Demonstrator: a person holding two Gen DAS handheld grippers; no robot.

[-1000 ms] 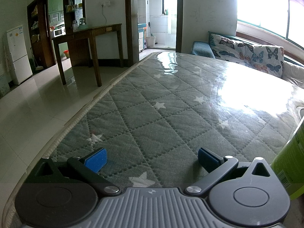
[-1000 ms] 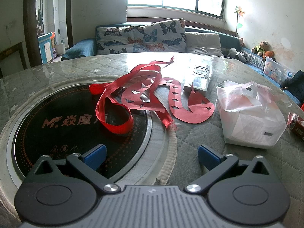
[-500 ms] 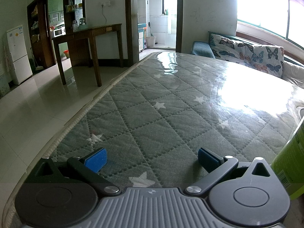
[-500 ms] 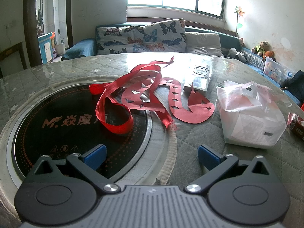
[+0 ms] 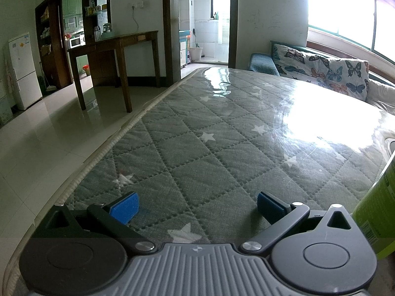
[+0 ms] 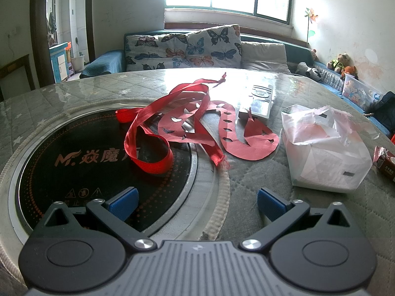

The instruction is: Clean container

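Observation:
A green container (image 5: 377, 212) stands at the right edge of the left wrist view, only its side showing. My left gripper (image 5: 197, 208) is open and empty, low over the grey quilted table (image 5: 197, 128), with the container just to its right. My right gripper (image 6: 197, 203) is open and empty above the rim of a round black induction cooktop (image 6: 81, 162) set into the table. A red ribbon (image 6: 148, 143) and red paper cut-outs (image 6: 246, 138) lie across the cooktop and the table ahead of it.
A white plastic bag over a box (image 6: 323, 150) lies right of the right gripper. A remote control (image 6: 259, 101) lies beyond the red paper. A small red packet (image 6: 385, 160) is at the far right. The table's left edge (image 5: 106, 148) drops to a tiled floor.

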